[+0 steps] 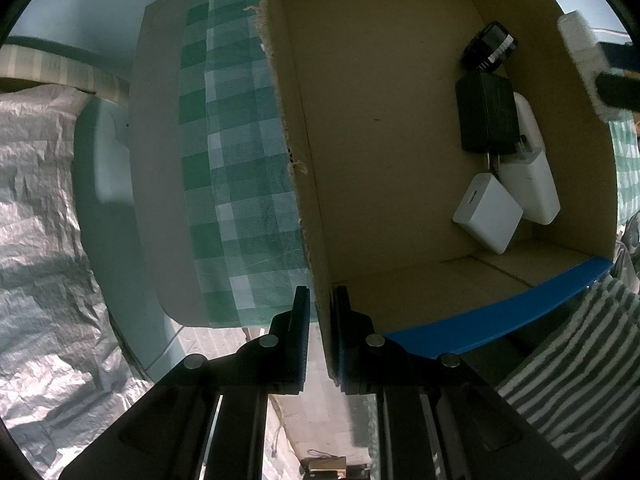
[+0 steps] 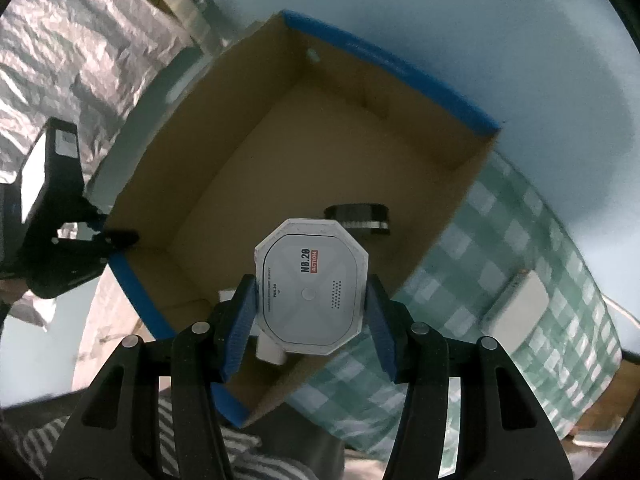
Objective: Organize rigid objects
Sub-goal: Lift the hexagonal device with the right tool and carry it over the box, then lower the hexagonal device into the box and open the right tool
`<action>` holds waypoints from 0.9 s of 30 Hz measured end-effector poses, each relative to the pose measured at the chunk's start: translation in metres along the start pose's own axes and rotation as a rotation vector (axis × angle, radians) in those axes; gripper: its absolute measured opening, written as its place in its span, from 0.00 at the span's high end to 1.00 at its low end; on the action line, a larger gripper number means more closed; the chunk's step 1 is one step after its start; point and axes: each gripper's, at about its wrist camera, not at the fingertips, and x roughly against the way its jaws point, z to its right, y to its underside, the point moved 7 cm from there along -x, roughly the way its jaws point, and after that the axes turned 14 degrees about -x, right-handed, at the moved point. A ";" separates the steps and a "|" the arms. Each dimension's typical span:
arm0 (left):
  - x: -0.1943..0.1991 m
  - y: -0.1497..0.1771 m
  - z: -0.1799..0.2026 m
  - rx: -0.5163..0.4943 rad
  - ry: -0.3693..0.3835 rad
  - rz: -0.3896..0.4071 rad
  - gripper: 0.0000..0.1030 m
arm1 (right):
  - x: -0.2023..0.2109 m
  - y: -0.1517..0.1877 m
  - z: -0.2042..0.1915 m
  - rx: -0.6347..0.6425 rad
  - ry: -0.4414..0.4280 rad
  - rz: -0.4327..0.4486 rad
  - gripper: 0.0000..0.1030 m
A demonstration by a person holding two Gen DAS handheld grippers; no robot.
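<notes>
I'm pinching the left wall of the cardboard box (image 1: 304, 152) with my left gripper (image 1: 321, 336), its jaws pressed together on the cardboard edge, one finger outside and one inside. The box is sitting on a green checked cloth (image 1: 236, 184) and has blue tape (image 1: 500, 312) along its near rim. Inside, along the right wall, are lying a black round device (image 1: 490, 46), a black adapter (image 1: 486, 114), a white charger (image 1: 530, 176) and a white square charger (image 1: 488, 212), all touching or just beside one another.

I'm holding a white octagonal device (image 2: 312, 286) in my right gripper (image 2: 310, 312), blue pads squeezing its two sides, label "NO.20 ACTION" facing the camera. It's hanging above the box's open top, near the right wall, not resting on the floor. A white box (image 2: 516, 312) is lying on the cloth outside. My striped sleeve (image 1: 576, 360) is showing at lower right in the left view.
</notes>
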 end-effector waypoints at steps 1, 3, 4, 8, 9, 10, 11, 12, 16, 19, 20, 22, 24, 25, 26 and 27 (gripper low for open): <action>0.000 0.000 0.000 0.000 0.001 0.000 0.89 | -0.004 0.001 -0.002 -0.001 -0.003 -0.005 0.48; 0.000 0.000 0.000 0.000 0.000 0.001 0.89 | -0.012 0.002 -0.006 0.001 -0.003 -0.016 0.48; 0.000 0.000 0.000 0.000 0.001 0.002 0.89 | -0.015 0.003 -0.007 0.002 -0.002 -0.022 0.48; 0.000 -0.001 0.001 -0.002 0.005 0.003 0.89 | -0.026 0.006 -0.010 0.008 0.002 -0.038 0.48; 0.000 -0.001 0.001 -0.003 0.004 0.002 0.89 | -0.028 0.007 -0.009 0.008 0.006 -0.042 0.48; 0.000 -0.002 0.002 -0.004 0.002 0.001 0.88 | -0.032 0.008 -0.008 0.007 0.012 -0.046 0.48; 0.000 -0.002 0.002 -0.005 0.001 0.000 0.88 | -0.034 0.008 -0.008 0.007 0.016 -0.048 0.48; 0.000 -0.002 0.002 -0.005 0.000 0.000 0.88 | -0.037 0.009 -0.007 0.009 0.018 -0.051 0.48; -0.001 -0.002 0.002 -0.002 0.002 0.002 0.88 | -0.047 0.011 -0.003 -0.002 0.023 -0.062 0.48; -0.001 -0.002 0.002 0.000 0.001 0.003 0.88 | -0.048 0.009 -0.006 -0.005 0.011 -0.052 0.49; -0.001 -0.002 0.002 -0.001 0.000 0.003 0.88 | -0.049 0.009 -0.007 0.002 0.018 -0.053 0.49; 0.000 -0.001 0.002 0.000 -0.001 0.003 0.88 | -0.049 0.008 -0.007 0.007 0.029 -0.048 0.49; 0.000 -0.001 0.002 -0.001 -0.001 0.003 0.88 | -0.049 0.008 -0.007 0.008 0.029 -0.041 0.49; 0.000 -0.001 0.002 -0.001 -0.002 0.003 0.88 | -0.049 0.008 -0.007 0.008 0.028 -0.039 0.49; 0.000 -0.001 0.002 -0.001 -0.002 0.003 0.88 | -0.048 0.008 -0.006 0.009 0.032 -0.038 0.49; 0.000 -0.001 0.002 -0.001 -0.002 0.002 0.88 | -0.048 0.008 -0.007 0.011 0.031 -0.037 0.49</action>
